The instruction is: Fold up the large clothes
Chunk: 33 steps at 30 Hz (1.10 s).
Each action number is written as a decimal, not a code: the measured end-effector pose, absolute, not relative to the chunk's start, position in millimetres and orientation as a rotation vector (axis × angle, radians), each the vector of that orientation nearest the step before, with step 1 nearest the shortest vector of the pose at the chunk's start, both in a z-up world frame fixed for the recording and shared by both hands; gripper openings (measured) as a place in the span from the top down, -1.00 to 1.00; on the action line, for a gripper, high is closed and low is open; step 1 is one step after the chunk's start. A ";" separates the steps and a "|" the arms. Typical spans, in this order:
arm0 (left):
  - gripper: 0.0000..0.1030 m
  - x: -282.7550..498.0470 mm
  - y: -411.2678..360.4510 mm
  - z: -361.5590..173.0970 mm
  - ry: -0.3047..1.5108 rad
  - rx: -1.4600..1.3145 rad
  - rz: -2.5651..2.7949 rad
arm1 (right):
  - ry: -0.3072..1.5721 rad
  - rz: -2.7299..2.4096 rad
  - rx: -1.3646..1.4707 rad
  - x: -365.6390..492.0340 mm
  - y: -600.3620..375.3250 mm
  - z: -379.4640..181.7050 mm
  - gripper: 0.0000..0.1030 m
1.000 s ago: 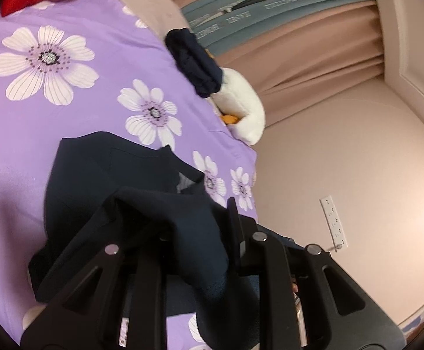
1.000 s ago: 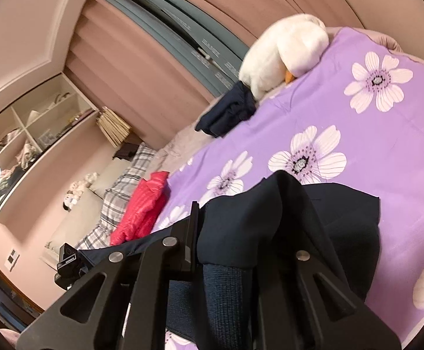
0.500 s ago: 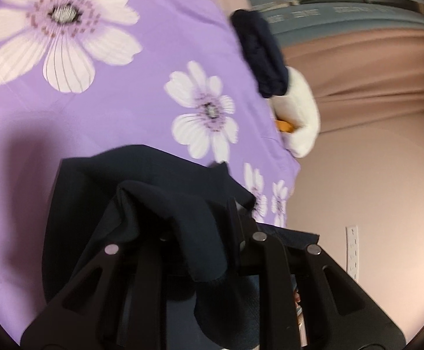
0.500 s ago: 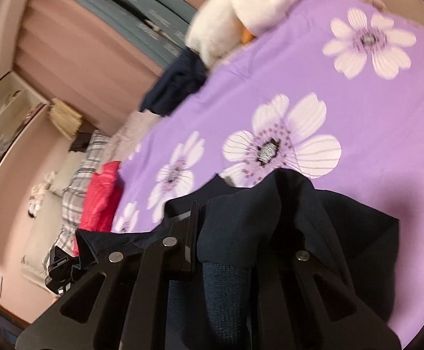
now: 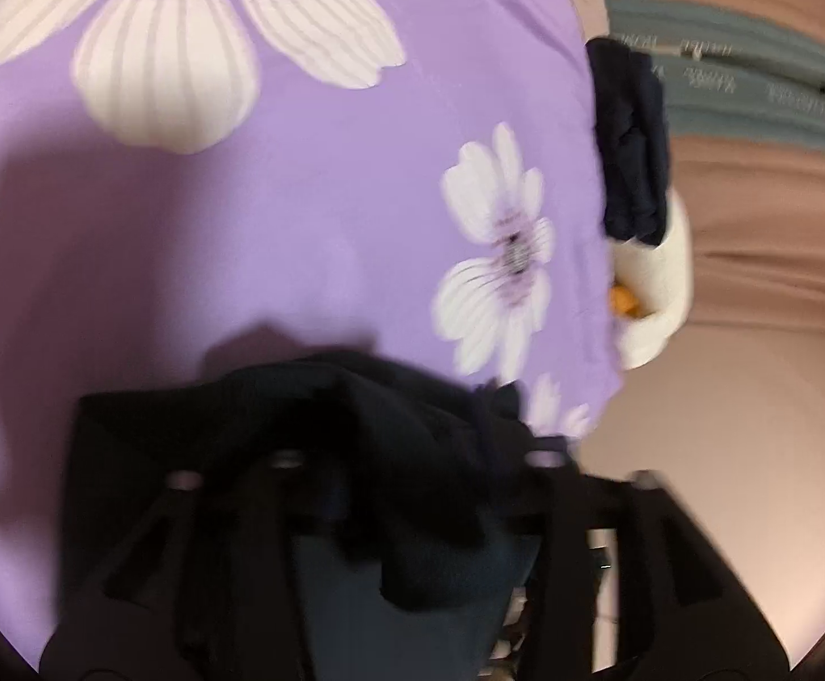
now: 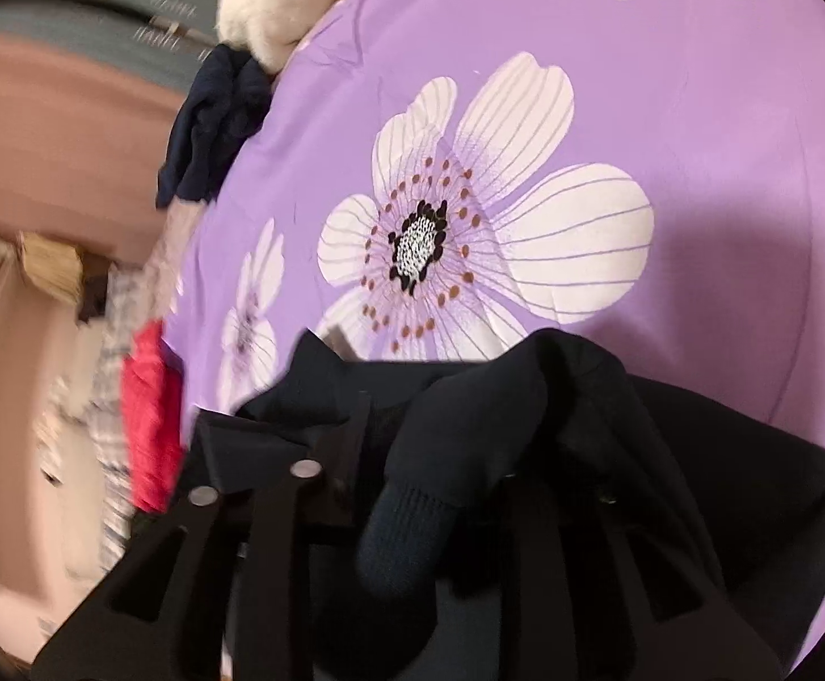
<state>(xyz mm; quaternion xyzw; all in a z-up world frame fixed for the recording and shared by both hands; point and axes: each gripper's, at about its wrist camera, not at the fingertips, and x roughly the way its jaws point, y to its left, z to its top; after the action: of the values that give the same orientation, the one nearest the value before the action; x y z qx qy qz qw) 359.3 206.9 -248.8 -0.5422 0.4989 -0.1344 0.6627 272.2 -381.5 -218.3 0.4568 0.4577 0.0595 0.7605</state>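
Bedspread: a purple cover (image 5: 310, 238) printed with large white flowers is seen ahead of both claws; it fills most of each view (image 6: 696, 130).
Dark garment: a navy garment (image 5: 390, 431) is draped over and between the fingers of the left gripper (image 5: 407, 465), its lower part lying on the cover just ahead. In the right wrist view the same garment (image 6: 713, 488) is bunched across the right gripper (image 6: 446, 454), with a ribbed cuff hanging between the fingers.
Left gripper state: the jaws are opening; cloth is seen between them, loosely heaped and not visibly pinched. The view is blurred.
Right gripper state: the jaws are opening; cloth lies between them, and no press of the pads on it can be made out.
Plush toy: a white plush toy (image 5: 656, 284) is seen far ahead, at the cover's far edge (image 6: 276, 5).
Folded dark cloth: a small navy bundle (image 5: 634, 147) is placed beside the plush toy (image 6: 214, 125).
Red cloth: a red item (image 6: 148, 420) is seen to the left of the right gripper.
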 end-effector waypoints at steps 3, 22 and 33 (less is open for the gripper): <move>-0.35 366.7 208.0 -239.2 1.083 -1.258 -0.294 | 0.939 0.154 1.209 274.0 -399.6 -218.2 -0.18; -0.62 330.5 144.1 -175.6 1.110 -0.519 -0.409 | 0.869 0.479 -0.050 299.4 -231.7 -123.3 -0.23; -0.77 316.8 99.9 -197.8 1.134 -0.315 -0.481 | 1.011 0.637 -0.313 353.8 -157.5 -178.2 0.47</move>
<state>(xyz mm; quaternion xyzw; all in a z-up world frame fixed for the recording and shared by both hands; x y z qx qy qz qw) 316.8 99.9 -197.8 -0.1473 0.5295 -0.2245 0.8047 353.8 -157.5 -178.2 -0.1468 0.4739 0.2985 0.8153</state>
